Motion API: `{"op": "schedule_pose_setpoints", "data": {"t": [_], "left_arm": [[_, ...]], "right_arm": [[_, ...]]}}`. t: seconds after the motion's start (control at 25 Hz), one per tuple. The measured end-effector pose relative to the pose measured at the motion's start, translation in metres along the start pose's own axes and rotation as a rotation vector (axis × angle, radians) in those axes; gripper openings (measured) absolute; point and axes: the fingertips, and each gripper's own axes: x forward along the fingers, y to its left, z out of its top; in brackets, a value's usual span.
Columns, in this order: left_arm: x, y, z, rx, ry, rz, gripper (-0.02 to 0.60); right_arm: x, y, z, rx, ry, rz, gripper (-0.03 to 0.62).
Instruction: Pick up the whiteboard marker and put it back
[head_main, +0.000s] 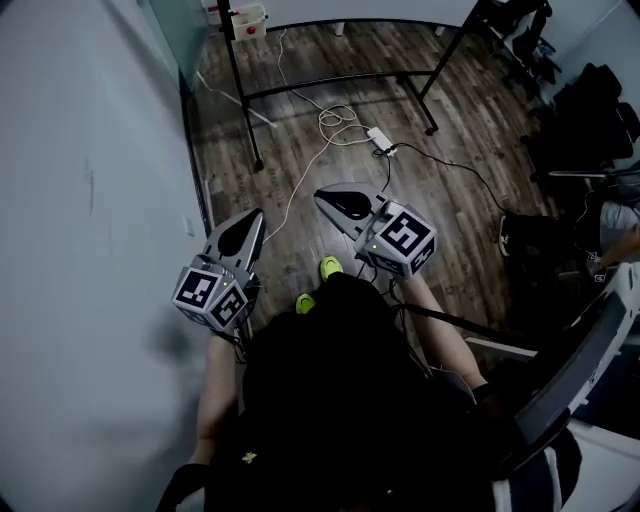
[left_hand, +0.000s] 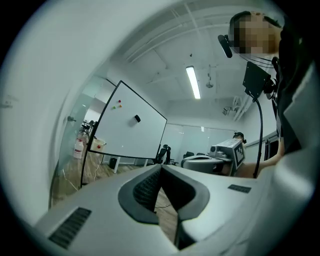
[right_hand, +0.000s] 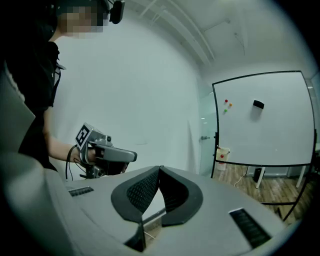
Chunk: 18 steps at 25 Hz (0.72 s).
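A person stands on a wood-plank floor (head_main: 380, 50) beside a pale wall, holding a gripper in each hand at about waist height. The left gripper (left_hand: 160, 168) has its jaws brought together tip to tip with nothing between them. The right gripper (right_hand: 159, 169) is the same, closed and empty. Ahead of both, and well apart from them, a whiteboard (left_hand: 131, 131) stands on a black frame whose feet show at the top edge of the head view. The whiteboard marker cannot be made out in any view. The board's face carries only a small dark block (right_hand: 258, 104) near its upper middle and a few coloured magnets (right_hand: 227, 104) towards its upper left corner. A small white box (right_hand: 222, 152) with something red in it hangs at the board's lower left corner, on the frame's left post. The marker may be in that box or along the board's bottom edge, but this is too small to tell, and so is the way its long axis runs. The grippers are toed in towards each other, so neither points at the board: it lies left of the left gripper's line and right of the right gripper's line. In the head view the white box sits roughly straight ahead of the left gripper, so the left hand looks the nearer one, though either would first need carrying forward across the floor.
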Motion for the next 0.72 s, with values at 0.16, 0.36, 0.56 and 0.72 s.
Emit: {"op": "schedule_pose_setpoints", "data": {"t": [0.16,0.36,0.56,0.72], "left_arm": [[0.002,0.008,-0.006,-0.025,0.008,0.01,0.032],[0.011,0.019,-0.007,-0.035,0.009,0.021,0.032],[0.032,0.037,0.0,-0.054,-0.007,0.032,0.032],[0.056,0.058,0.005,-0.045,-0.005,0.068,0.032]], "right_arm": [[0.004,-0.007,-0.006,-0.007,0.016,0.0,0.0],[0.007,-0.026,-0.01,0.005,0.023,-0.017,0.0],[0.022,-0.05,-0.007,0.001,0.014,0.003,0.0],[0.04,-0.08,-0.005,-0.006,0.009,0.017,0.0]]}}
